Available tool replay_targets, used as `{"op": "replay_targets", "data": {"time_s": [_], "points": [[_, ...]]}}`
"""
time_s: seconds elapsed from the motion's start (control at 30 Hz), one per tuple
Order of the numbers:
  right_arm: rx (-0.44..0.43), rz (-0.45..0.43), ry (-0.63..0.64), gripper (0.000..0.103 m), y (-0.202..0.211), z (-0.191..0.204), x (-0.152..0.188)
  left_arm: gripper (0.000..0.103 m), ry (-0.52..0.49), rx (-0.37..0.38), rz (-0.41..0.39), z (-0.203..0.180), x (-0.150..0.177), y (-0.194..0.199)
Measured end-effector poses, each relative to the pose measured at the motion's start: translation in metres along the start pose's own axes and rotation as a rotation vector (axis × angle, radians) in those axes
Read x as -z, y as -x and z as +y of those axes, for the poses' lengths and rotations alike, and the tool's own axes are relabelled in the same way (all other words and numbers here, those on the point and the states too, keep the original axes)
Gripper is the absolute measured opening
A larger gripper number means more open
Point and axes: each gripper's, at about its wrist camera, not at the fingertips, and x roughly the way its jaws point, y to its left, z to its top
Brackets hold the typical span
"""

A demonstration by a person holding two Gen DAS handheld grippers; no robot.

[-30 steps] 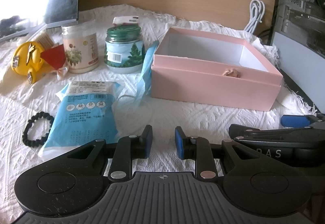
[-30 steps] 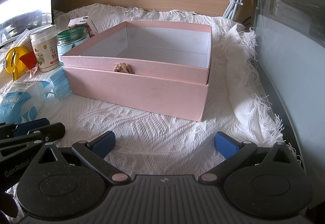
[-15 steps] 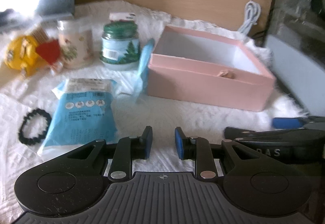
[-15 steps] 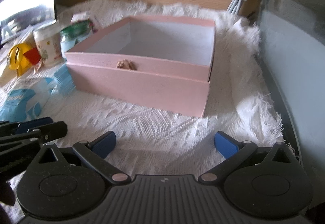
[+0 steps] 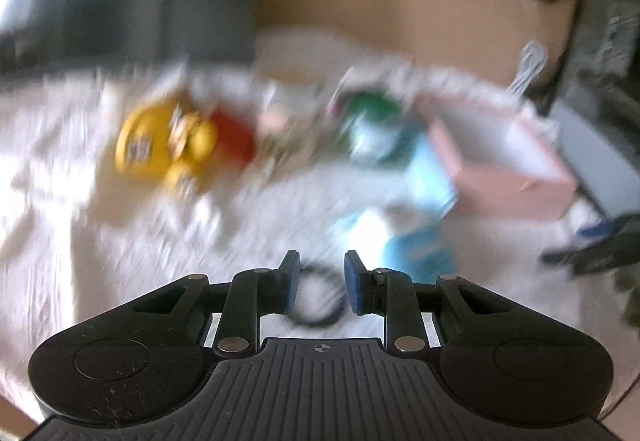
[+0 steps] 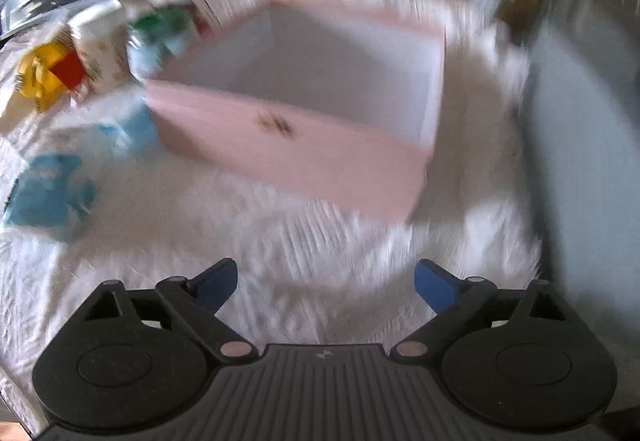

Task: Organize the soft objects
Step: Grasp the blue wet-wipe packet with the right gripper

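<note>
The left tool hangs over the white, nubbly cloth with its blue pads a narrow gap apart and gripping nothing; a black beaded ring lies on the cloth below that gap. The right tool stands spread wide and empty, its jaws having just been closing slightly. Ahead of it sits the open pink cardboard box, rectangular with a white interior. A crinkly blue soft packet lies left of the box. Both views are blurred.
</note>
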Motion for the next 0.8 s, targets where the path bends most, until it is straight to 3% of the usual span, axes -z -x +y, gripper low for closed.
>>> {"op": "replay_targets", "data": {"time_s": [0.1,0.17,0.3,0.47,0.57,0.6,0.7,0.8], "points": [[0.024,-0.138,0.017,0.096,0.032,0.024,-0.006,0.027,0.029,-0.022,0.054,0.017,0.002,-0.023],[0.001,-0.18,0.012,0.096,0.044,0.04,-0.011,0.027,0.055,-0.023,0.089,0.021,0.003,-0.038],[-0.162,-0.143,-0.006,0.096,0.049,0.068,-0.021,0.028,0.025,-0.019,0.108,0.019,0.006,-0.054],[-0.231,-0.129,0.025,0.096,0.033,0.116,-0.03,0.028,-0.03,-0.021,0.118,0.014,0.011,-0.052],[-0.245,-0.11,0.045,0.096,0.008,0.144,-0.04,0.015,-0.094,-0.037,0.104,0.009,0.016,-0.047],[-0.247,-0.092,0.046,0.091,-0.002,0.151,-0.044,0.013,-0.098,-0.026,0.097,0.009,0.018,-0.046],[-0.288,-0.005,0.051,0.054,-0.021,0.16,-0.051,0.01,-0.122,-0.008,0.09,0.007,0.021,-0.041],[-0.293,-0.021,0.048,0.052,-0.001,0.148,-0.046,0.01,-0.124,0.015,0.078,0.008,0.022,-0.032]]}}
